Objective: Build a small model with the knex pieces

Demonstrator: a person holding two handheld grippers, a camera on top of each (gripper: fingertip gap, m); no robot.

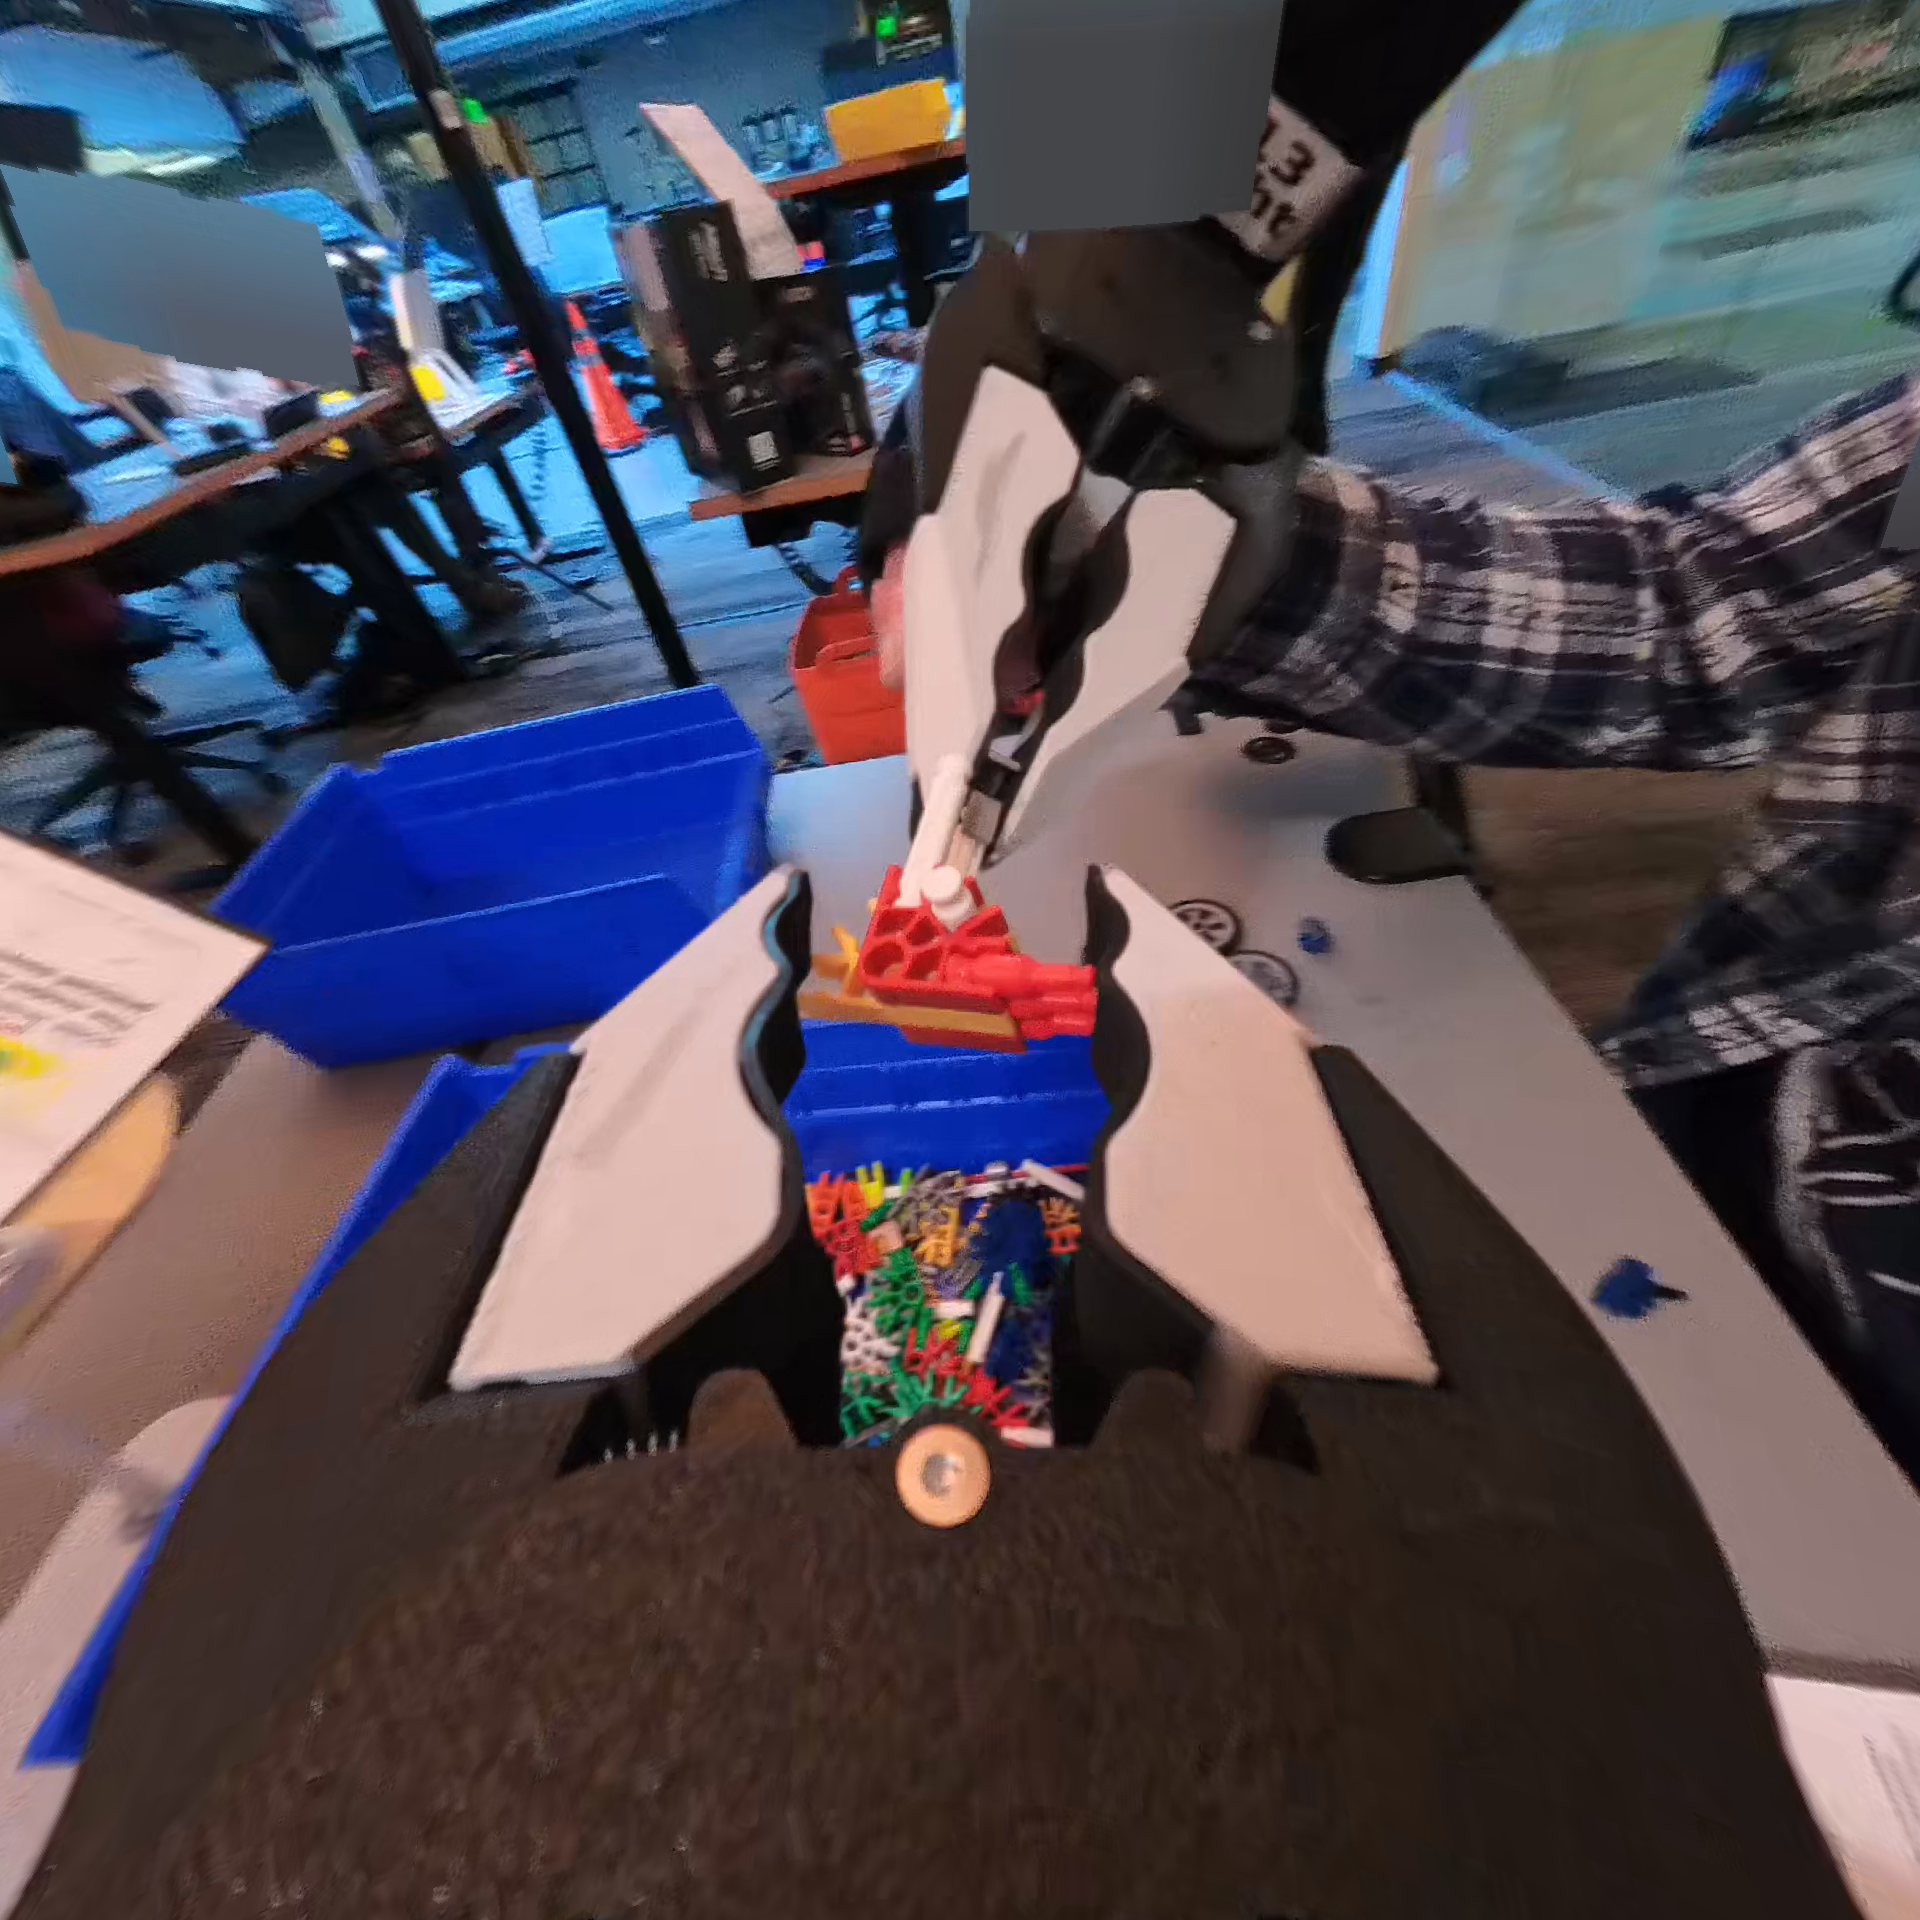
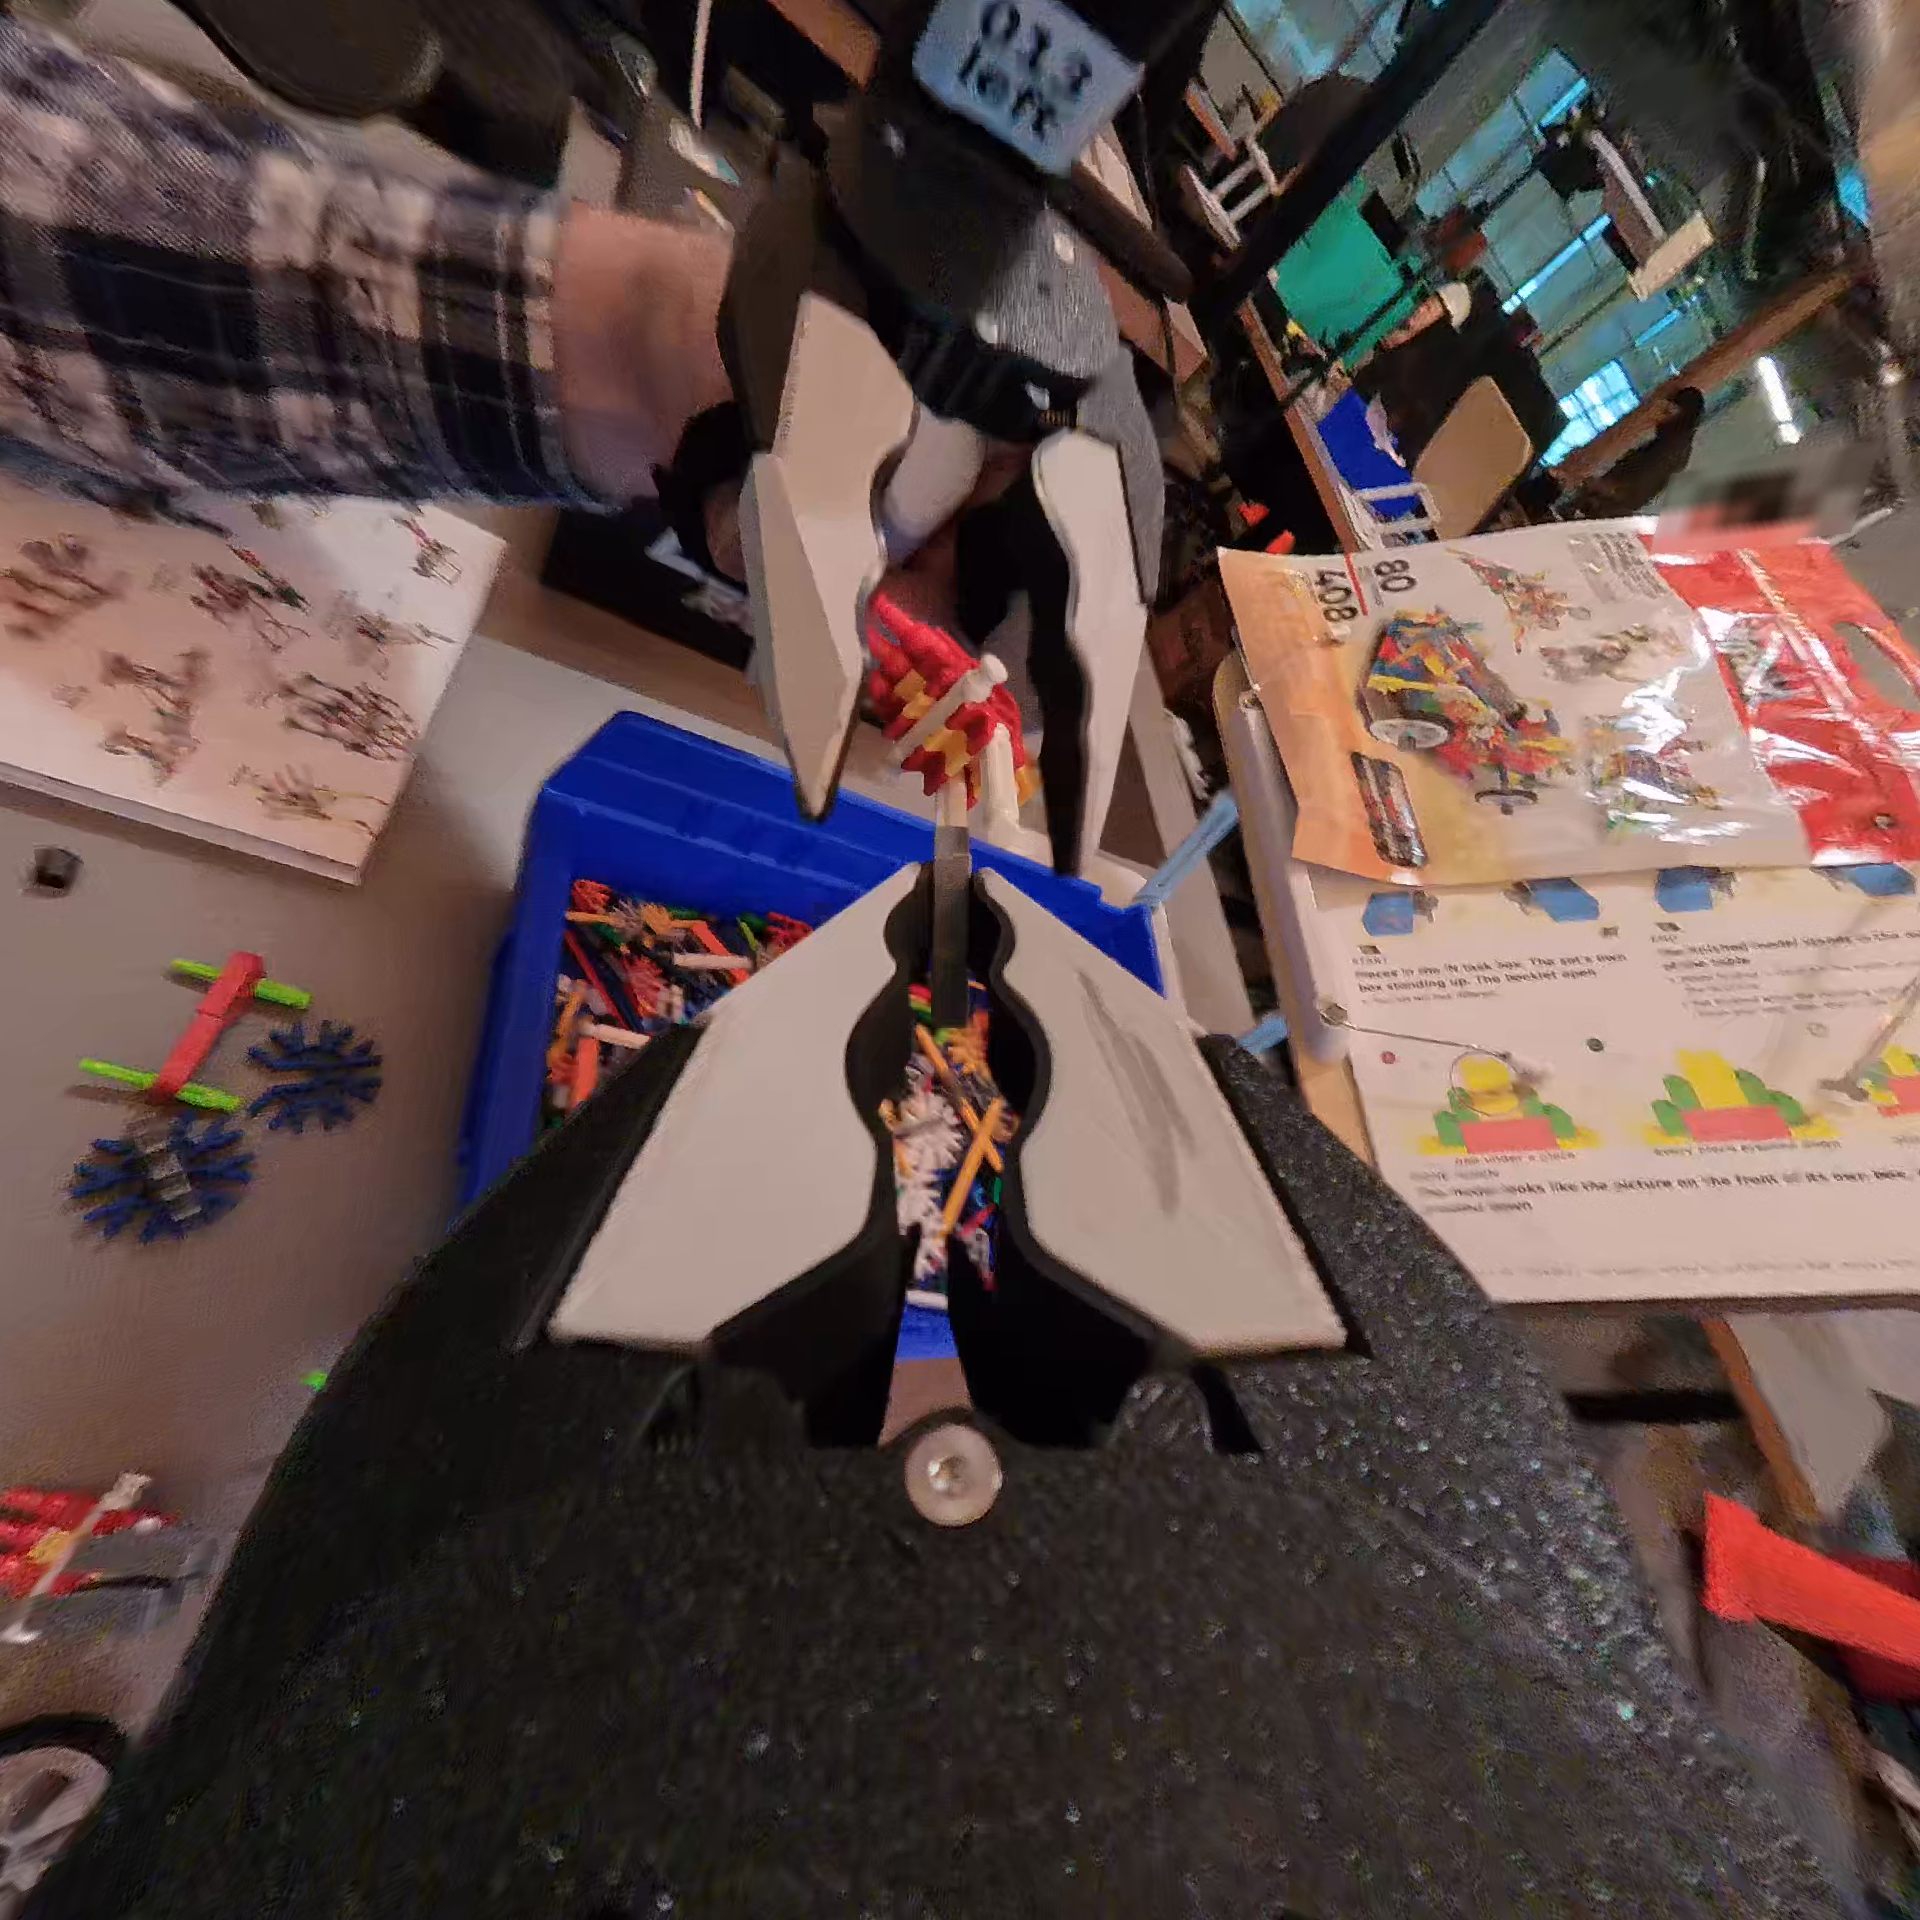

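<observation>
Printed writing stands on several things, none repeated here. A tag [image 2: 1023, 78] on the left gripper's body bears dark characters, and a similar tag [image 1: 1294, 192] sits on the right one. A toy-set package [image 2: 1507, 707] carries large digits. An instruction sheet [image 2: 1621, 1091] holds lines of small print, perhaps too blurred to read. A paper [image 1: 83, 1018] at the surface's edge shows smeared lines.

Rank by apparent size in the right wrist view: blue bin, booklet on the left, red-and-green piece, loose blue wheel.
1. blue bin and booklet: look alike, both partly cut off, so unranked.
2. red-and-green piece
3. blue wheel, only slightly smaller.
</observation>
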